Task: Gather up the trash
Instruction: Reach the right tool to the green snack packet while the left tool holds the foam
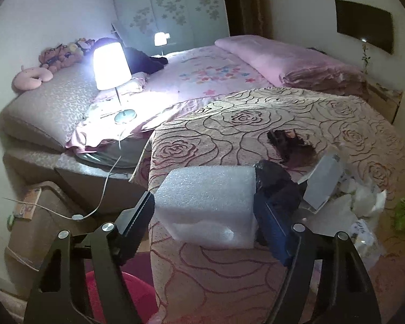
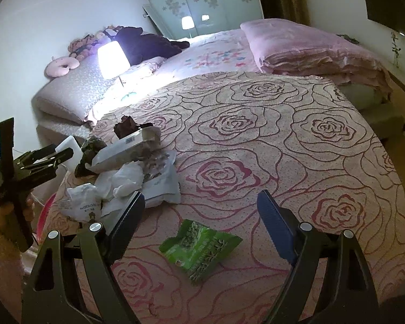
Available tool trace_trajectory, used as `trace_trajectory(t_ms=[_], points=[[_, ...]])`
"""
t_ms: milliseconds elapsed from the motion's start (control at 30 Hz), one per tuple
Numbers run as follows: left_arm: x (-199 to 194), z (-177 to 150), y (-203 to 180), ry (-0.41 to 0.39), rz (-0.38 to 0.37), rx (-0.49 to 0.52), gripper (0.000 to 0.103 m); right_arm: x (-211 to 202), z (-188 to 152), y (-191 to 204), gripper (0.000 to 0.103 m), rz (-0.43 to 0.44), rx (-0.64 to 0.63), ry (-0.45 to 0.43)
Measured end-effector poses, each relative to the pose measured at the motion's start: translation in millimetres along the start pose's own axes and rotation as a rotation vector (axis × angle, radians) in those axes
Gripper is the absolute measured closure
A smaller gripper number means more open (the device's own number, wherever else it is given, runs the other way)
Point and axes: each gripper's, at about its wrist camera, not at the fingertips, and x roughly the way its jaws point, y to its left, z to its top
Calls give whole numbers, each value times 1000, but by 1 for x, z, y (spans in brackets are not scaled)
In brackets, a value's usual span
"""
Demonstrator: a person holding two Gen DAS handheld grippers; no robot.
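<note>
- You are at the corner of a bed in a dim bedroom; a rose-patterned spread covers the near end and a lit table lamp stands on the bedding further up.
- Your left gripper has its jaws closed on a white foam block, both pads against its sides. The block is held at the spread's edge, apparently lifted clear for disposal.
- Below that edge shows a pink bin, the likely place for the trash.
- Your right gripper stands wide with nothing in it, aimed at a green snack wrapper lying flat between its fingers.
- Just beyond, the remaining trash pile of crumpled white bags, a flat carton and dark scraps sits heaped together.
</note>
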Motion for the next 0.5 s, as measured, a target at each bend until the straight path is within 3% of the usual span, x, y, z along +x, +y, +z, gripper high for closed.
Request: trace_trajectory(t_ms=[500], points=[[-57,-2,-2,-80,21,-28,31,-16,-14,-7,21,-20,-32,-1]])
